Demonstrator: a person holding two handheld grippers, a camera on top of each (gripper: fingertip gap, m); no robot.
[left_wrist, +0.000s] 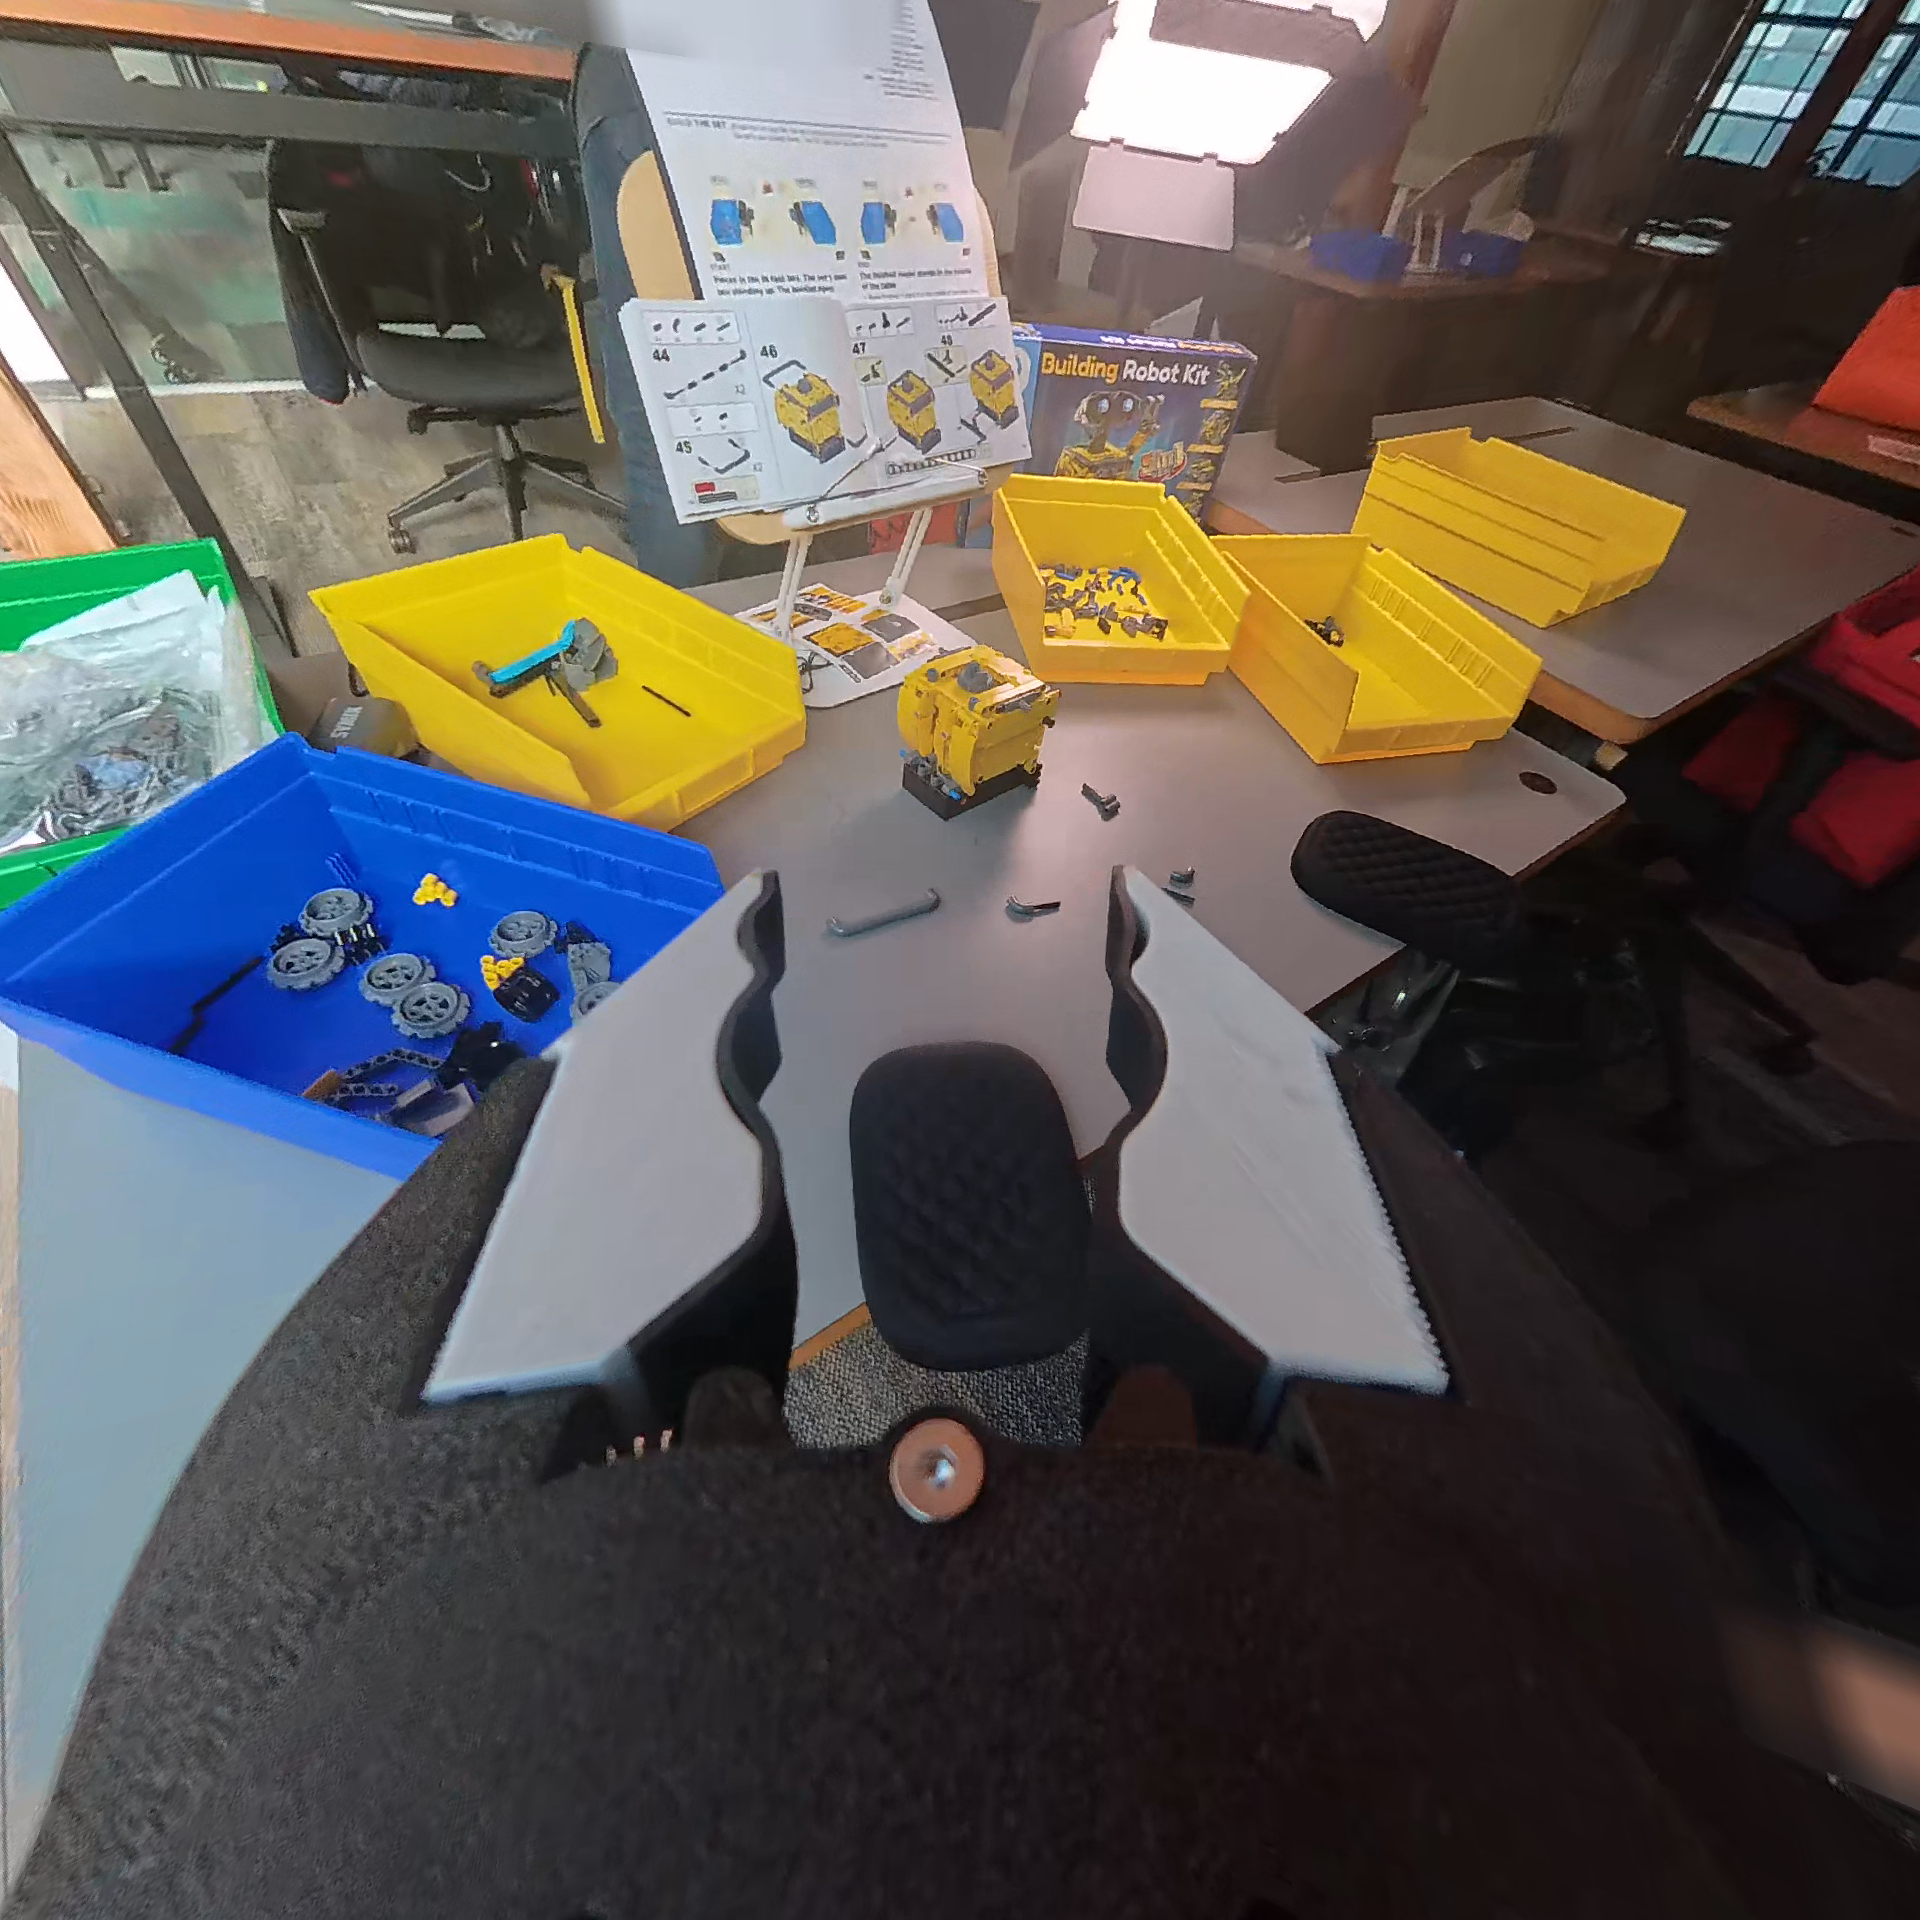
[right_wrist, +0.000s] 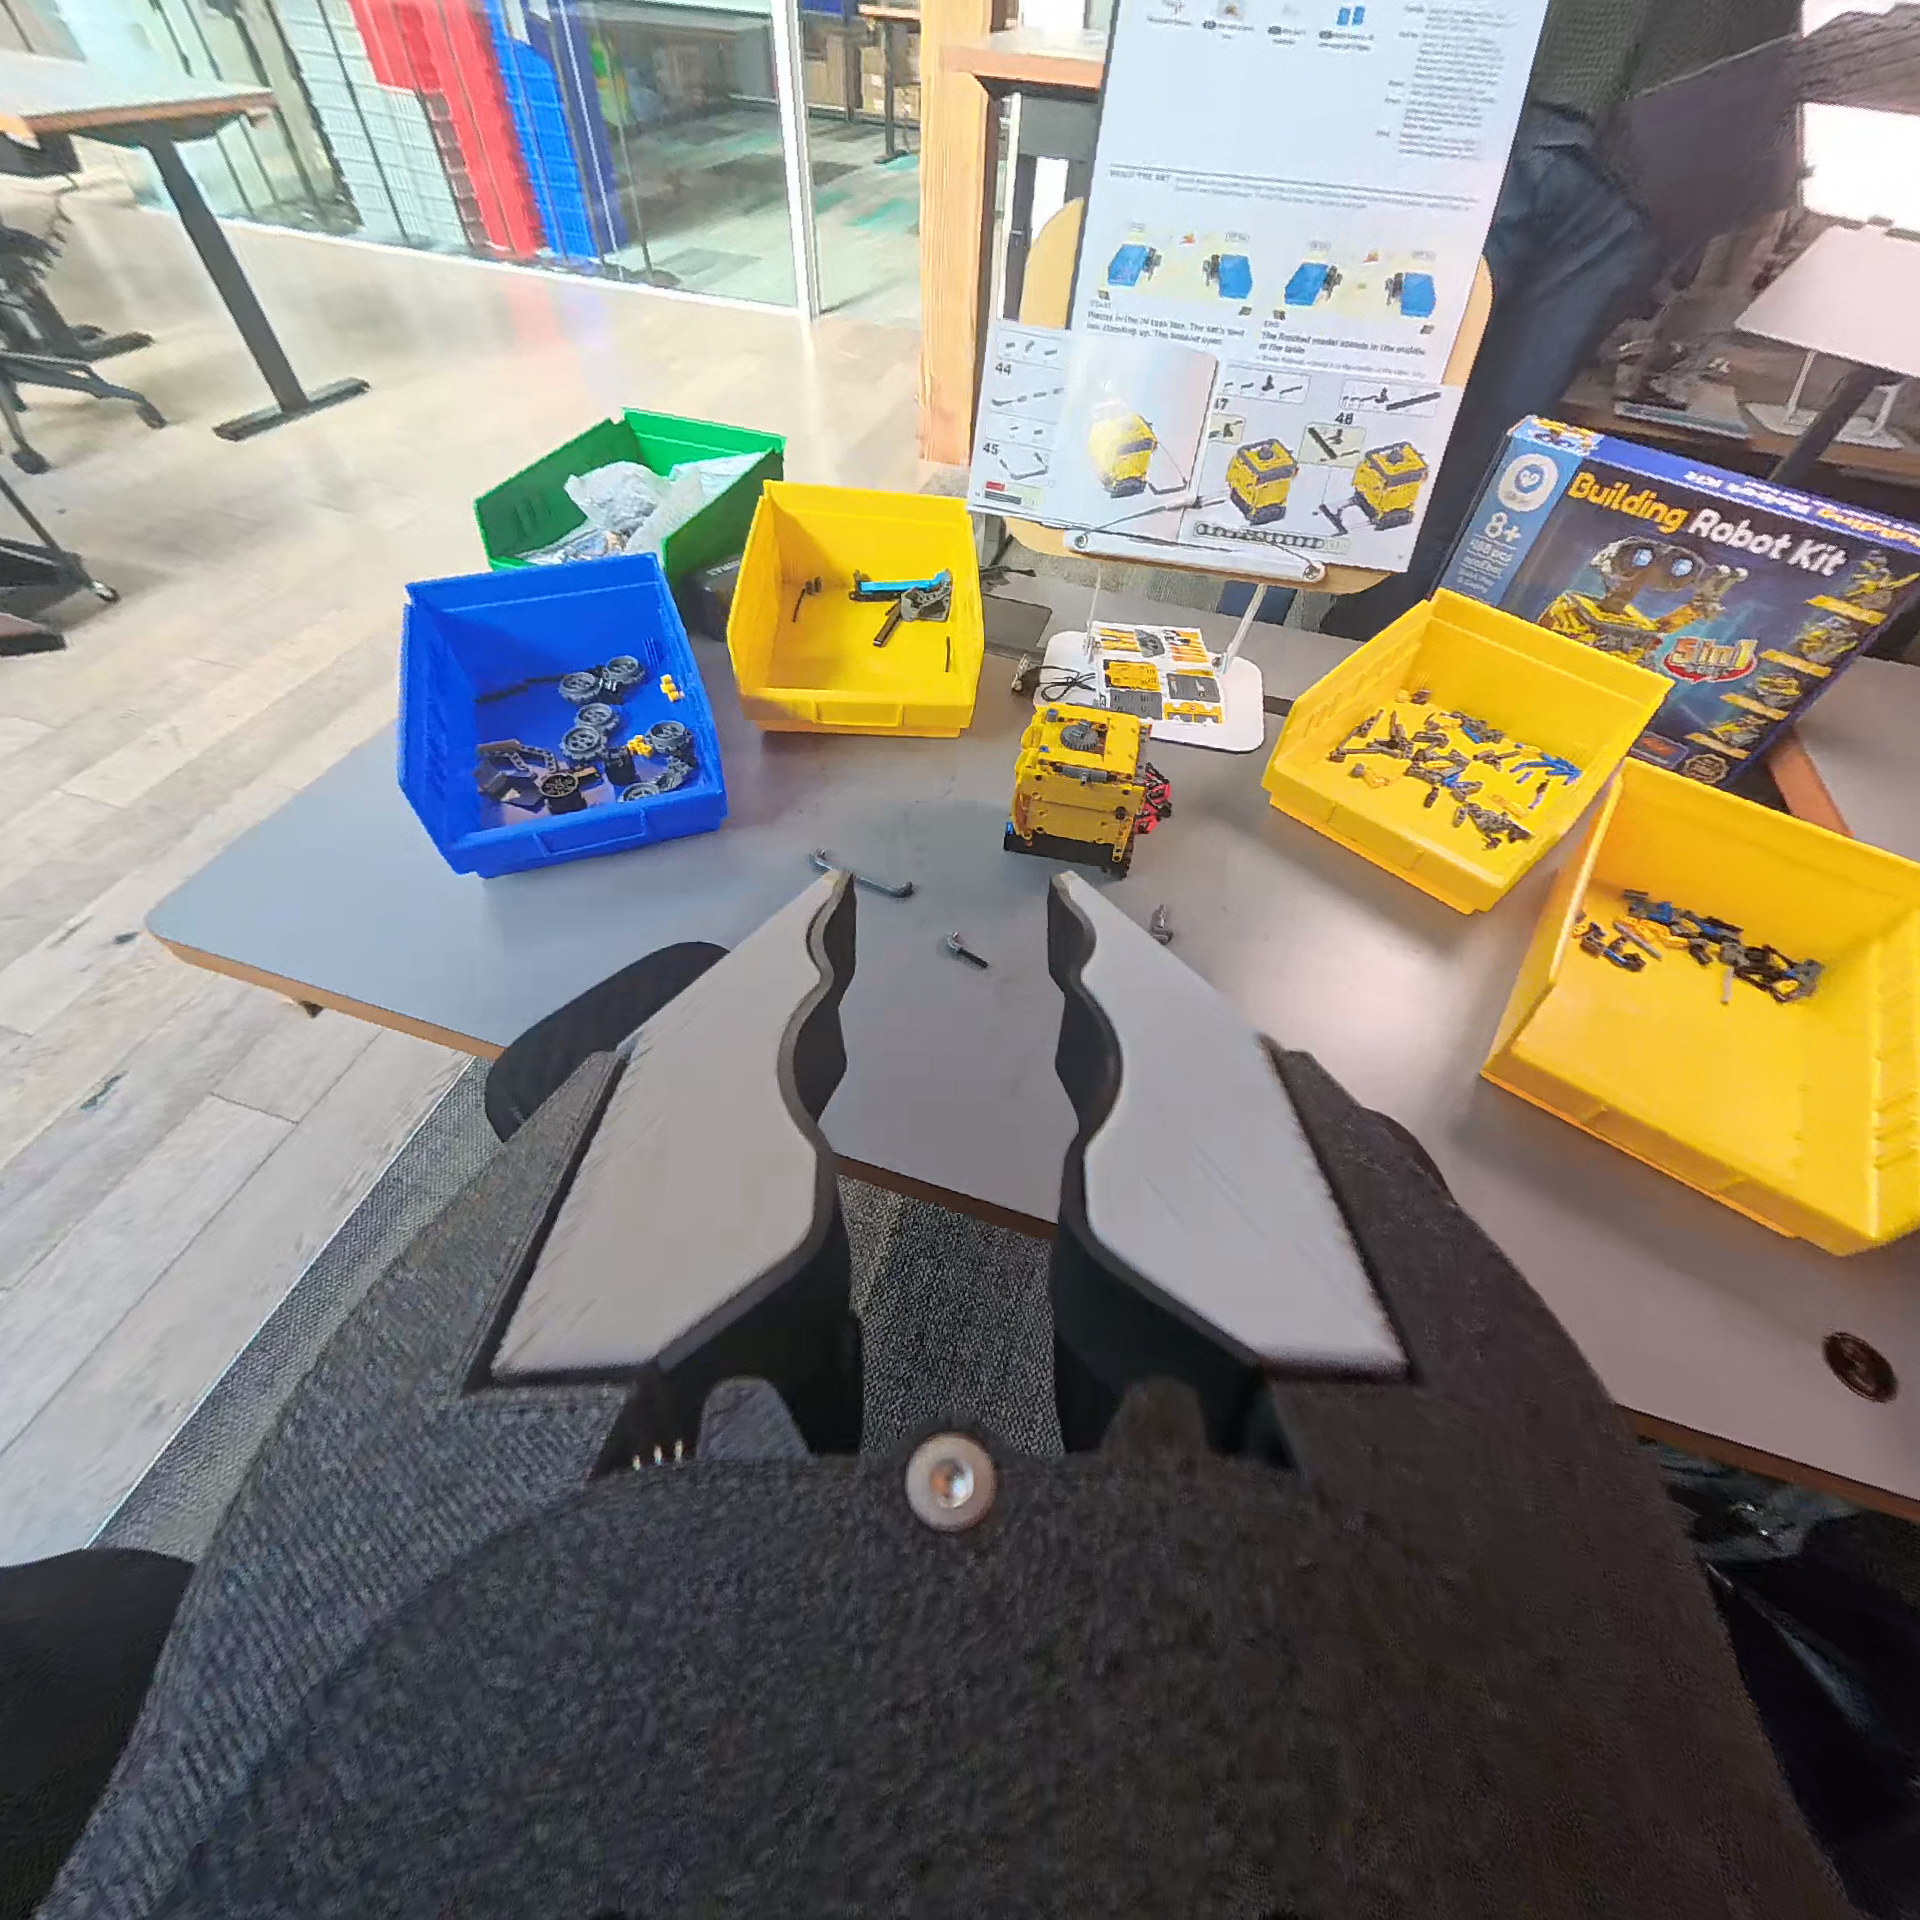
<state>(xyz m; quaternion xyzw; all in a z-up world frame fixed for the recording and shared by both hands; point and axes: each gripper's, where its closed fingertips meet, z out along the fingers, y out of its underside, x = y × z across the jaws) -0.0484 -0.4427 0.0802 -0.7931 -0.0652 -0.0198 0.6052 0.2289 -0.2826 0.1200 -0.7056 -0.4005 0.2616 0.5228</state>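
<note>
the left hand-held gripper hangs above the near edge of the grey table, its two grey fingers spread wide with nothing between them. below the gap sits a black chair armrest. just past its fingertips lie a thin grey bent rod and a small dark curved piece, both loose on the table and apart from the fingers.

the right hand-held gripper is likewise held over the near table edge, fingers parted and empty. between its tips, a little farther on, lies a small dark pin; the bent rod shows just beside its left fingertip, whether touching cannot be told.

the half-built yellow block robot body stands upright on a black base near the middle of the table, beyond both grippers. to the left is a blue bin holding grey wheels and small yellow pieces; behind it a green bin with clear plastic bags. a yellow bin carries a small grey and light-blue assembly. to the right, two more yellow bins hold many small dark pieces, and a further one stands behind them. an open instruction booklet rests on a stand, with a printed sheet above it and the kit's box beside it.
</note>
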